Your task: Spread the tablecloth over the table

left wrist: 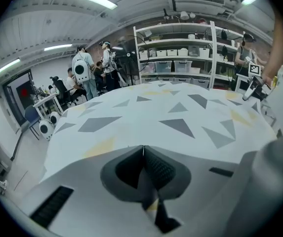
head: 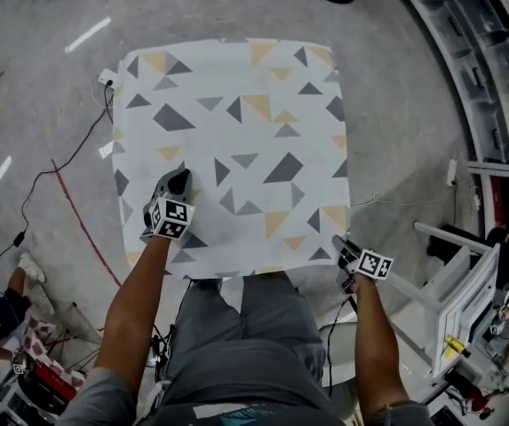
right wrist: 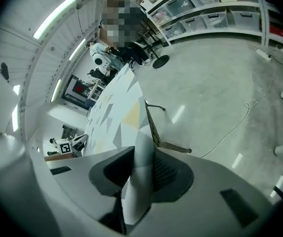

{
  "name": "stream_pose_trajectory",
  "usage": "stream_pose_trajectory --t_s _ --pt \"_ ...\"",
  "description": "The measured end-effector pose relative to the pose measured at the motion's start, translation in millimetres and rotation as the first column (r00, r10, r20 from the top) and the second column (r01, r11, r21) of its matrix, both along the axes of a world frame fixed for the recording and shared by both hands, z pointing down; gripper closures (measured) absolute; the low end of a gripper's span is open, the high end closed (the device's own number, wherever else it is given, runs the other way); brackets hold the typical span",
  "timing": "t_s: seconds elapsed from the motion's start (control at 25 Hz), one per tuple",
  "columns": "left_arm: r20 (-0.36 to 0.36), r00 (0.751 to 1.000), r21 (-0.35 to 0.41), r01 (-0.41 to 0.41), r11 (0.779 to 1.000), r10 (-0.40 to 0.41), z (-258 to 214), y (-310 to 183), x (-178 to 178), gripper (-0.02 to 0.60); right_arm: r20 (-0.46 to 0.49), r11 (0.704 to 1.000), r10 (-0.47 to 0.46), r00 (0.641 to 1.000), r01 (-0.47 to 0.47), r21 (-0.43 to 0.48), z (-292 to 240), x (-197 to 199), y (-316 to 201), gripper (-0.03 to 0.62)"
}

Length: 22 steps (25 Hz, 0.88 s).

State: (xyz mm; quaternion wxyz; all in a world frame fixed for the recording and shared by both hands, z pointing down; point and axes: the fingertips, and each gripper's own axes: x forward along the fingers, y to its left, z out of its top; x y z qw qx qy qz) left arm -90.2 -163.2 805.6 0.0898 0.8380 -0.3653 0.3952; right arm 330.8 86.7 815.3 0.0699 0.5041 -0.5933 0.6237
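A white tablecloth (head: 236,140) printed with grey and yellow triangles lies flat over the square table, its edges hanging a little over the sides. My left gripper (head: 180,181) rests on top of the cloth near the front left, jaws shut; in the left gripper view (left wrist: 142,149) the pads meet in a thin line, with the cloth (left wrist: 171,112) stretching away beyond them. My right gripper (head: 339,243) is at the front right corner. In the right gripper view (right wrist: 143,149) a fold of the cloth's corner (right wrist: 140,177) stands pinched between the pads.
Cables (head: 67,193) trail over the floor left of the table, and a power strip (head: 452,171) lies to the right. A white frame (head: 463,282) stands close by my right arm. Shelves with bins (left wrist: 181,53) and several people (left wrist: 82,68) are at the far wall.
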Motion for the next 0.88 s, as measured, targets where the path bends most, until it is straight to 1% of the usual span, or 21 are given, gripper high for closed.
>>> stream_pose_trajectory --t_s 0.08,0.12,0.16,0.24,0.28,0.32,0.36,0.44,0.52,0.56,0.6,0.64,0.68,0.76,0.8,0.88 --pt "-0.006 1.0 -0.035 0.002 0.999 -0.002 2 0 1 0.581 -0.026 1.0 0.001 1.0 -0.001 -0.021 2 3 0 0.494" --pt "-0.009 1.0 -0.045 -0.004 0.999 0.004 0 1 2 0.581 -0.053 0.999 -0.003 0.999 0.001 -0.036 4 6 0 0.485" --pt "-0.014 1.0 -0.043 -0.018 0.999 0.017 -4 3 5 0.582 -0.092 0.999 -0.013 0.996 0.008 -0.052 6 10 0 0.46" --pt "-0.045 0.997 -0.017 -0.061 0.998 0.06 -18 10 15 0.582 -0.198 0.996 -0.047 0.979 0.03 -0.088 6 19 -1 0.407" --pt "-0.066 0.994 0.0 -0.087 0.996 0.087 -28 16 21 0.583 -0.257 0.994 -0.064 0.964 0.039 -0.102 4 23 -1 0.393" --pt "-0.086 0.99 0.015 -0.115 0.993 0.116 -39 22 25 0.582 -0.32 0.993 -0.074 0.945 0.04 -0.113 1 28 -1 0.396" --pt "-0.1 0.984 0.03 -0.144 0.989 0.147 -51 29 28 0.582 -0.387 0.992 -0.076 0.919 0.032 -0.12 -4 33 0 0.401" --pt "-0.115 0.972 0.062 -0.197 0.978 0.203 -79 42 31 0.582 -0.529 0.994 -0.063 0.847 0.008 -0.106 -23 45 -1 0.391" --pt "-0.136 0.962 0.1 -0.223 0.97 0.235 -110 51 31 0.582 -0.647 0.998 -0.047 0.761 0.017 -0.052 -53 49 -9 0.395" --pt "-0.155 0.959 0.119 -0.222 0.968 0.239 -128 54 29 0.582 -0.686 0.999 -0.037 0.726 0.035 -0.016 -71 45 -16 0.404" --pt "-0.177 0.955 0.137 -0.216 0.967 0.239 -146 55 26 0.583 -0.709 0.998 -0.026 0.704 0.058 0.021 -88 37 -25 0.415" --pt "-0.198 0.951 0.155 -0.208 0.966 0.237 -164 55 22 0.583 -0.717 0.994 -0.016 0.697 0.085 0.061 -104 26 -34 0.422" --pt "-0.216 0.947 0.173 -0.201 0.964 0.236 -183 56 18 0.583 -0.713 0.988 -0.008 0.701 0.116 0.103 -119 11 -44 0.433" --pt "-0.241 0.941 0.214 -0.186 0.959 0.236 -220 60 10 0.582 -0.692 0.962 0.007 0.722 0.185 0.203 -154 -27 -67 0.454" --pt "-0.253 0.939 0.234 -0.177 0.956 0.235 -238 63 6 0.581 -0.681 0.941 0.012 0.733 0.222 0.256 -174 -49 -78 0.459" --pt "-0.277 0.934 0.267 -0.151 0.952 0.226 -274 71 -4 0.583 -0.661 0.885 0.02 0.75 0.295 0.361 -220 -95 -97 0.471"
